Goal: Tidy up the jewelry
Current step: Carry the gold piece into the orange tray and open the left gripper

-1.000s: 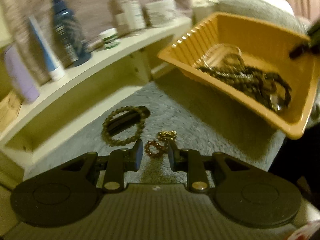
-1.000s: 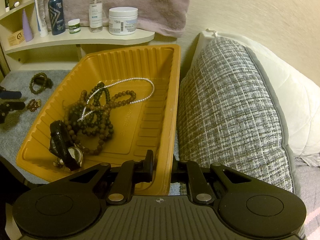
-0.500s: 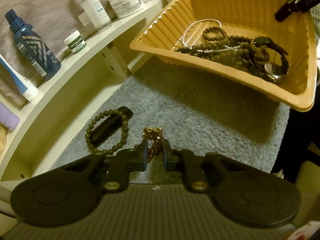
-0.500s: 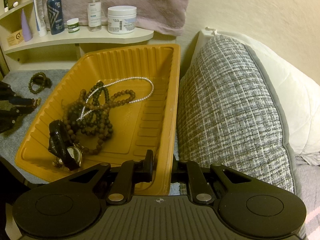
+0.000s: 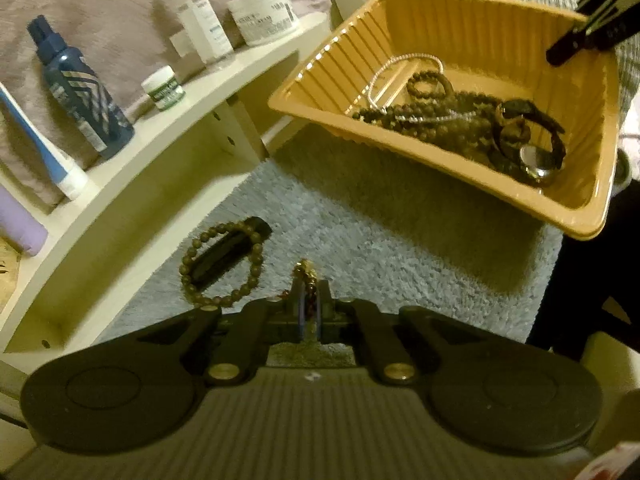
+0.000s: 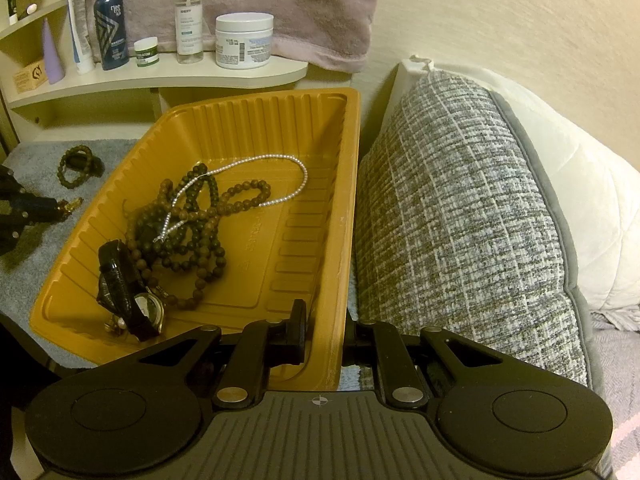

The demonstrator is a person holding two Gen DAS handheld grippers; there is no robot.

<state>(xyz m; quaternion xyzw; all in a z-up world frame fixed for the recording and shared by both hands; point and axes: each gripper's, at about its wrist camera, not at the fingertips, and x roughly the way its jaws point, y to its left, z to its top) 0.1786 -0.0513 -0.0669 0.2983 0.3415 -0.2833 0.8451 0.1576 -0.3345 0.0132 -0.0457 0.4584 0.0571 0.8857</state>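
Note:
My left gripper (image 5: 309,300) is shut on a small red-and-gold beaded piece (image 5: 306,274) on the grey mat (image 5: 400,248); it also shows in the right wrist view (image 6: 60,210). A brown bead bracelet (image 5: 222,268) lies around a black clip (image 5: 228,250) just left of it. My right gripper (image 6: 324,330) is shut on the near rim of the orange tray (image 6: 336,208) and holds it tilted above the mat. The tray holds dark bead strands (image 6: 188,228), a pearl necklace (image 6: 280,184) and a black watch (image 6: 124,292).
A cream shelf (image 6: 160,76) behind carries a blue bottle (image 6: 110,20), a spray bottle (image 6: 188,16), a white jar (image 6: 244,40) and a small green-lidded jar (image 6: 146,52). A grey woven cushion (image 6: 460,220) lies right of the tray.
My left gripper closed from open onto the red-and-gold piece. The tray in my right gripper stayed almost still.

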